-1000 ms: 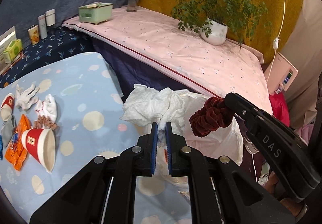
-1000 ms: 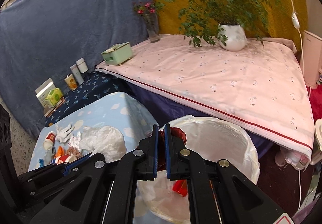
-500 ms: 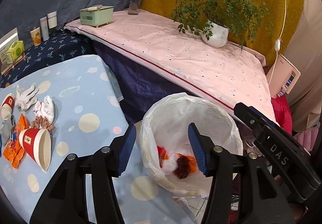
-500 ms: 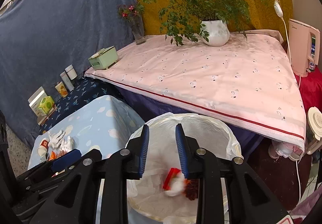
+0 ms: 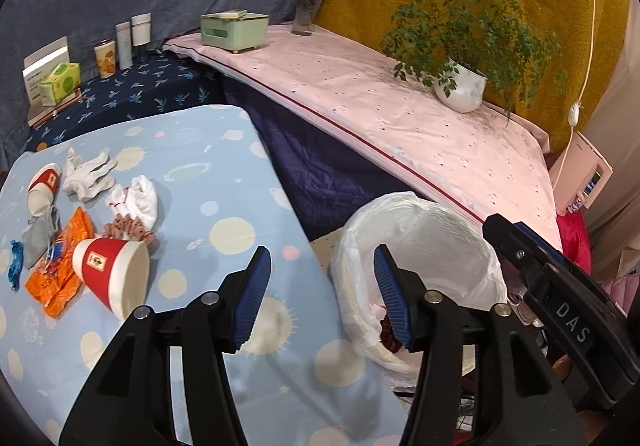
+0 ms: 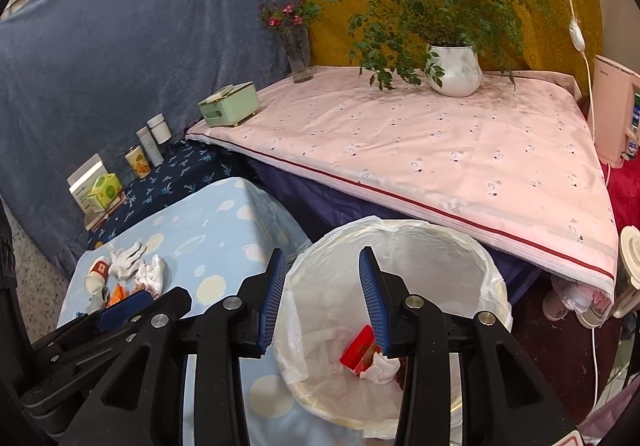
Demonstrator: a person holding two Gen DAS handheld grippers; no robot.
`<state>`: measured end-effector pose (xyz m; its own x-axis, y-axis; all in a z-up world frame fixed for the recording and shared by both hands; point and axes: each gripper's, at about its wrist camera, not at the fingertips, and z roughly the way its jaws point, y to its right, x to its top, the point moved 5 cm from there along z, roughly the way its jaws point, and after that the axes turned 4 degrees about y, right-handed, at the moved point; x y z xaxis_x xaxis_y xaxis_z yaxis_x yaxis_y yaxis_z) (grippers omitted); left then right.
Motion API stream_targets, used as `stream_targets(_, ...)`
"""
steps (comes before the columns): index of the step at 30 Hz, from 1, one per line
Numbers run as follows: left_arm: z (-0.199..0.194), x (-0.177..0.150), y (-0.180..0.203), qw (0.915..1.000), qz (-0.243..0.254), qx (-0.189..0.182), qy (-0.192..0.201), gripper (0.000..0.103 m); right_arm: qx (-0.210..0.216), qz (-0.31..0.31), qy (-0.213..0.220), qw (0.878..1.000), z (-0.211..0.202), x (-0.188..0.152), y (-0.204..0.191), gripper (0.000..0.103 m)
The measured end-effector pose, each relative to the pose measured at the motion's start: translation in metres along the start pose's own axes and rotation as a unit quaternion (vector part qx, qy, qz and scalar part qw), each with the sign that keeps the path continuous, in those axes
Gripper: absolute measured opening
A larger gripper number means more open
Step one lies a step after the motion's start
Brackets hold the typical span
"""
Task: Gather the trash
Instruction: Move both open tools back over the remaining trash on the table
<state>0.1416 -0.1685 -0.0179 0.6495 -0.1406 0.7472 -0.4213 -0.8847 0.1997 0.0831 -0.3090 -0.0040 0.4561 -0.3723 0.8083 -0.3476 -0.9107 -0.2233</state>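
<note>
Between pickups: both grippers, left (image 5: 320, 286) and right (image 6: 322, 298), fingers wide, holding nothing, over the bin (image 6: 492, 270). Some trash inside already; cup (image 5: 112, 278), wrapper (image 5: 60, 278) and gloves (image 5: 86, 175) left on tabletop (image 5: 224, 173). Next, probably: swing back, close on cup.

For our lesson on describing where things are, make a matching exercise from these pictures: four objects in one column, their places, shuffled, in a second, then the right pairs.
Objects
1. red paper cup
2. potted plant
3. crumpled tissue
4. green tissue box

Places
A. inside the lined trash bin
B. far end of the pink cloth, beside the flower vase
C. on its side on the blue dotted tablecloth
D. on the pink cloth, before the yellow backdrop

Pairs: 1-C, 2-D, 3-A, 4-B
</note>
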Motion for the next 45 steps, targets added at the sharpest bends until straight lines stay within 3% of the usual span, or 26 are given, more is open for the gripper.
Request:
stream_targets(23,-0.037,-0.019,-0.158,0.9909,-0.105,0.084,0.009,0.051,0.072,-0.080,-0.047,0.993,0.020,-0.041,-0.135,0.039)
stream_targets(36,-0.044,-0.061,-0.263,0.9733,-0.176,0.147,-0.013,0.055,0.101,-0.098,-0.094,0.985,0.042,-0.086,-0.187,0.044)
stream_targets(40,-0.044,-0.070,-0.288,0.9680,-0.197,0.154,-0.018,0.068,0.112,-0.107,-0.109,0.982,0.050,-0.100,-0.204,0.044)
stream_targets(45,-0.039,-0.079,-0.312,0.9643,-0.206,0.165,-0.027,0.073,0.126,-0.116,-0.125,0.977,0.063,-0.117,-0.224,0.045)
